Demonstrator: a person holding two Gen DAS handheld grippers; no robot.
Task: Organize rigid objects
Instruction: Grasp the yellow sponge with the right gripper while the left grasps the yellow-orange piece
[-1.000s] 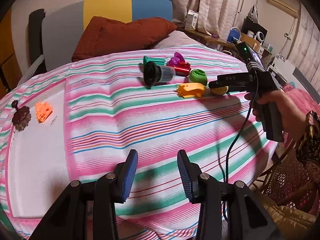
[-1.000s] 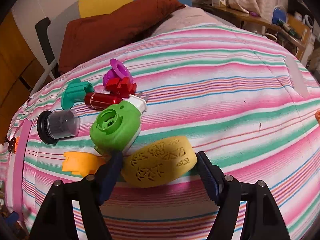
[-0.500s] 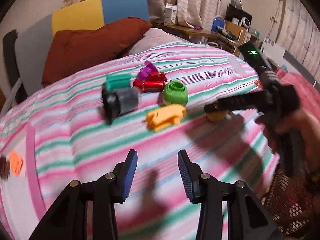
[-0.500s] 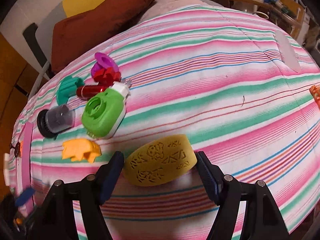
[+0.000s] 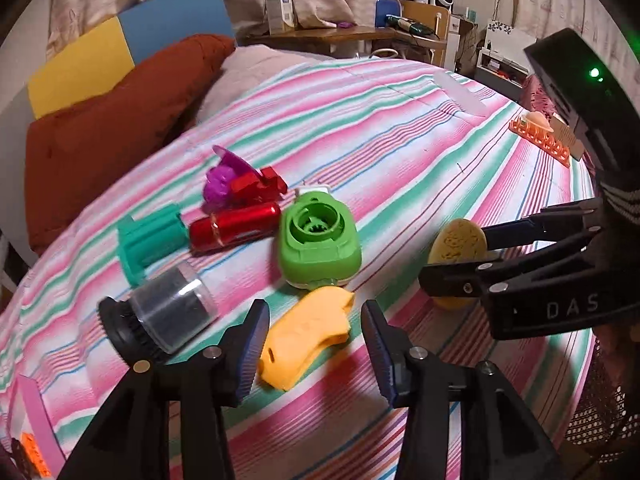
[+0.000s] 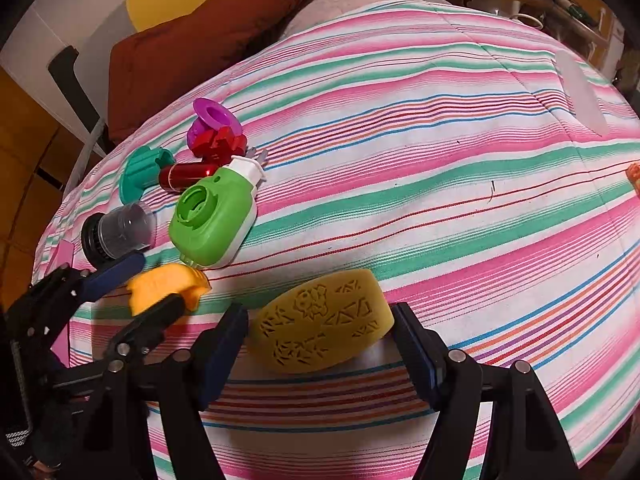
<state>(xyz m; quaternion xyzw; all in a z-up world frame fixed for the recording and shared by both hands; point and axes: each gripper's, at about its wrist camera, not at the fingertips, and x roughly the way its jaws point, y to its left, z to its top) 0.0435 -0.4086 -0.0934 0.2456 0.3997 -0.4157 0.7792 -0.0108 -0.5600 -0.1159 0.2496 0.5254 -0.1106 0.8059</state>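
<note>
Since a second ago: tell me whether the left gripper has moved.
Yes. The left gripper has come across the striped cover toward the toy cluster: the orange piece, once far ahead, now lies between its opening jaws, untouched.

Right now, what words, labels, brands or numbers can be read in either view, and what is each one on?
"DAS": raised letters on the black body of the right tongs, seen from the left wrist view.
White box on the far shelf: carries a blue label, too small and blurred to read.
Yellow oval piece: cut-out patterns only, no letters that I can make out.
Nothing else is legible.
</note>
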